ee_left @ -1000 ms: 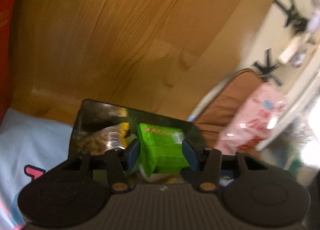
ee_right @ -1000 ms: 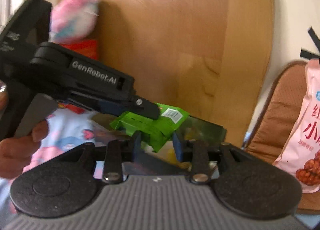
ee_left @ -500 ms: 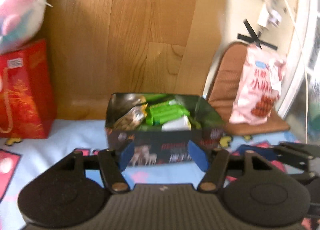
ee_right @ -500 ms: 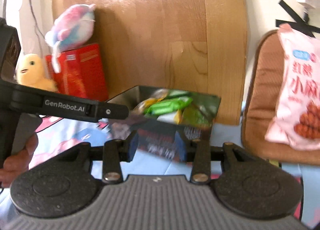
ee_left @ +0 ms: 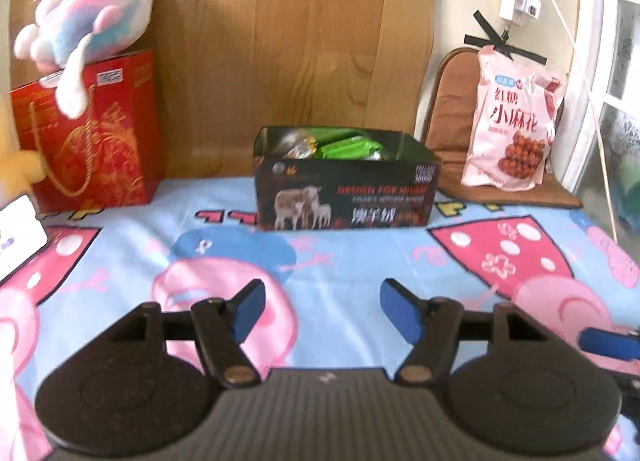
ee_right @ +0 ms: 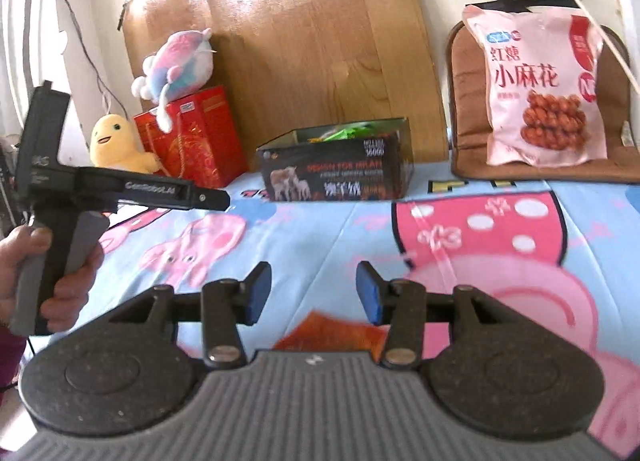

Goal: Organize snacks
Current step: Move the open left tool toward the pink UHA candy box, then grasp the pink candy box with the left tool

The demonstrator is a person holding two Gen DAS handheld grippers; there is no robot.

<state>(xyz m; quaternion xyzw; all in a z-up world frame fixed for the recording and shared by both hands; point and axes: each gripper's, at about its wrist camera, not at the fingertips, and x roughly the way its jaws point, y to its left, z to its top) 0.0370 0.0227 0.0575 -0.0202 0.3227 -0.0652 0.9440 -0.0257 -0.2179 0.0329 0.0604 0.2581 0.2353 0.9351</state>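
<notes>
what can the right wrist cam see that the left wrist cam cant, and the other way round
Only the right wrist view shows the yellow plush toy whole, the person's left hand holding the left gripper from the side, and an orange packet lying just below the open right gripper.

Only the left wrist view shows the open left gripper from behind, and a white card at the left edge.

Both show the dark snack box with green packets inside, the red gift bag with the pink plush on top, and the pink snack bag on the brown cushion.
</notes>
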